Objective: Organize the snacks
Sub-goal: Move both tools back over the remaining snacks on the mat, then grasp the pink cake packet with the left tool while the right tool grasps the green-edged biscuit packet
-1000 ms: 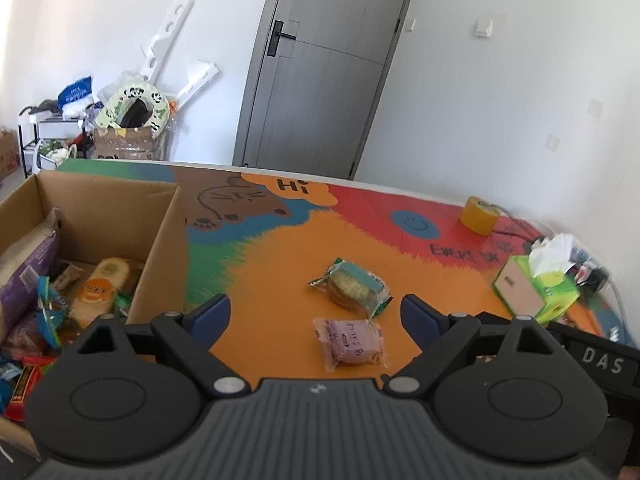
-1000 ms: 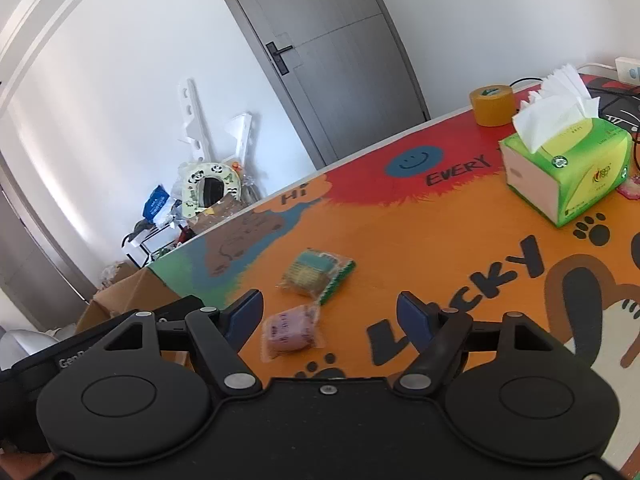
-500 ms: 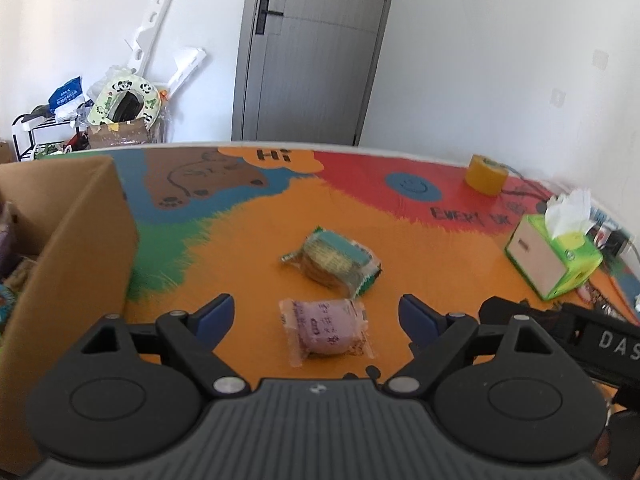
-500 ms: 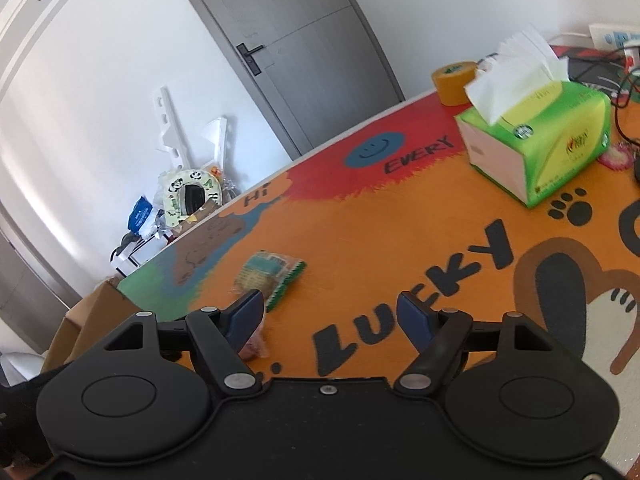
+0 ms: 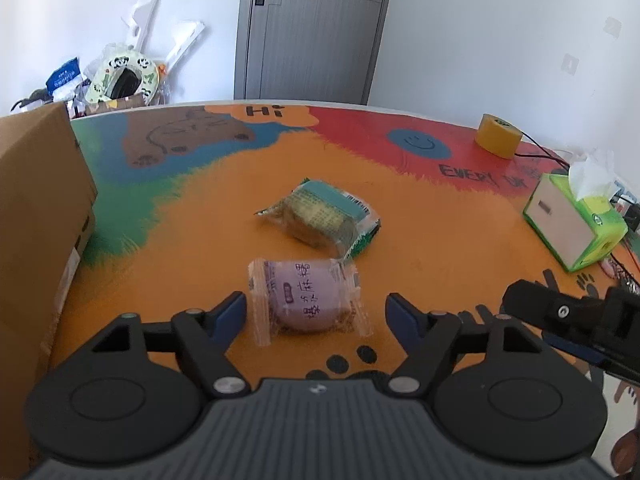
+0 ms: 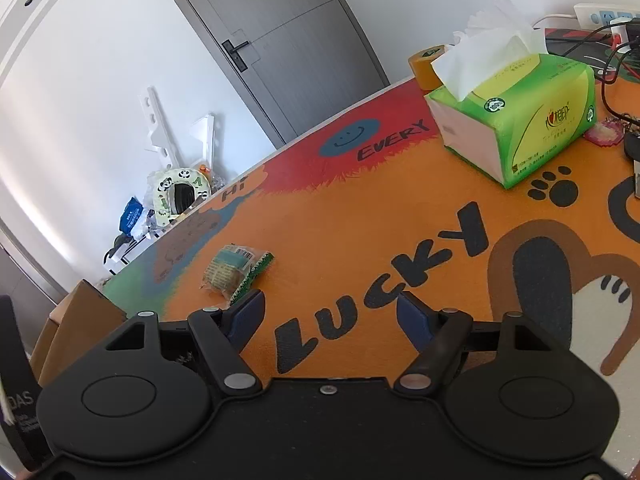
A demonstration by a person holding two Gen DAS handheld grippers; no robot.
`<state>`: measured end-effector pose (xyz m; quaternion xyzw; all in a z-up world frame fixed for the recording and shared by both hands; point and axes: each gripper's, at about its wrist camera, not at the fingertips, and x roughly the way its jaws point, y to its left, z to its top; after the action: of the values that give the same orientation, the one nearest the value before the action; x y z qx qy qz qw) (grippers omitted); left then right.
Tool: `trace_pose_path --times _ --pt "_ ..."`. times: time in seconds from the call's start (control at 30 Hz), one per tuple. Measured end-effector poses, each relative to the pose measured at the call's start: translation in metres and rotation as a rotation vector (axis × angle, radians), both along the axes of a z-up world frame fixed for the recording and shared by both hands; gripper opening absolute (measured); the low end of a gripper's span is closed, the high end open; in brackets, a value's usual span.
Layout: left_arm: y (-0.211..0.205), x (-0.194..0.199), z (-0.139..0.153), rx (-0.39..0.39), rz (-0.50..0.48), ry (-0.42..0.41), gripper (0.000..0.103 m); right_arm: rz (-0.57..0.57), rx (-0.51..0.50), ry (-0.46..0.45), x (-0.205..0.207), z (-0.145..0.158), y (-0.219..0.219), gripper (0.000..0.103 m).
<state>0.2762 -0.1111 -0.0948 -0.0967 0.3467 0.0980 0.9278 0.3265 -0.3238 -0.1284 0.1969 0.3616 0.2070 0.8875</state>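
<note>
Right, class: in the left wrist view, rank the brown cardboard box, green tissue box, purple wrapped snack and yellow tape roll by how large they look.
1. Brown cardboard box, partly cut off by the frame.
2. Green tissue box and purple wrapped snack: look alike, and the snack lies nearer, so unranked.
3. Yellow tape roll, farthest away.

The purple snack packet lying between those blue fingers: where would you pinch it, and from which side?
Across the plump middle of the purple packet, coming down from above and the near side. It lies flat with its crimped clear ends pointing left and right toward the pads, so those thin flaps would likely crumple first. The left gripper is closing around it, not yet touching. Turning the wrist to meet the long sides might grip firmer.
</note>
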Motion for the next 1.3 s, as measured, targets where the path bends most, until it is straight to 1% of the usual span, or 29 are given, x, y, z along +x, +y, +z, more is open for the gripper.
trace_pose_path --times 0.1,0.13,0.2,0.23,0.3,0.43,0.63,0.87,1.1,1.3 --pt "-0.002 0.000 -0.001 0.020 0.002 -0.008 0.064 0.004 -0.002 -0.002 0.000 0.000 0.001 0.074" --pt "-0.001 0.000 -0.001 0.026 0.005 -0.012 0.058 0.006 -0.003 -0.002 0.000 0.000 0.002 0.074" --pt "0.001 -0.001 -0.001 0.006 0.001 -0.023 0.051 0.008 -0.003 -0.001 0.000 0.001 0.004 0.074" --pt "0.003 -0.002 0.000 -0.003 0.001 -0.030 0.045 0.009 -0.005 -0.002 0.000 0.001 0.004 0.074" --pt "0.006 -0.005 0.004 -0.014 0.007 -0.038 0.041 0.011 -0.007 -0.001 0.001 0.002 0.006 0.074" --pt "0.015 -0.009 0.007 -0.038 0.030 -0.043 0.039 0.023 -0.007 -0.008 0.003 0.005 0.015 0.074" --pt "0.029 -0.014 0.017 -0.071 0.058 -0.077 0.038 0.045 -0.019 -0.019 0.008 0.011 0.031 0.074" --pt "0.047 -0.015 0.029 -0.083 0.112 -0.119 0.037 0.091 -0.032 -0.032 0.019 0.018 0.052 0.069" --pt "0.063 -0.013 0.032 -0.110 0.153 -0.144 0.037 0.149 -0.065 -0.039 0.037 0.021 0.078 0.068" --pt "0.074 -0.010 0.027 -0.130 0.182 -0.144 0.037 0.182 -0.116 -0.042 0.054 0.020 0.104 0.069"
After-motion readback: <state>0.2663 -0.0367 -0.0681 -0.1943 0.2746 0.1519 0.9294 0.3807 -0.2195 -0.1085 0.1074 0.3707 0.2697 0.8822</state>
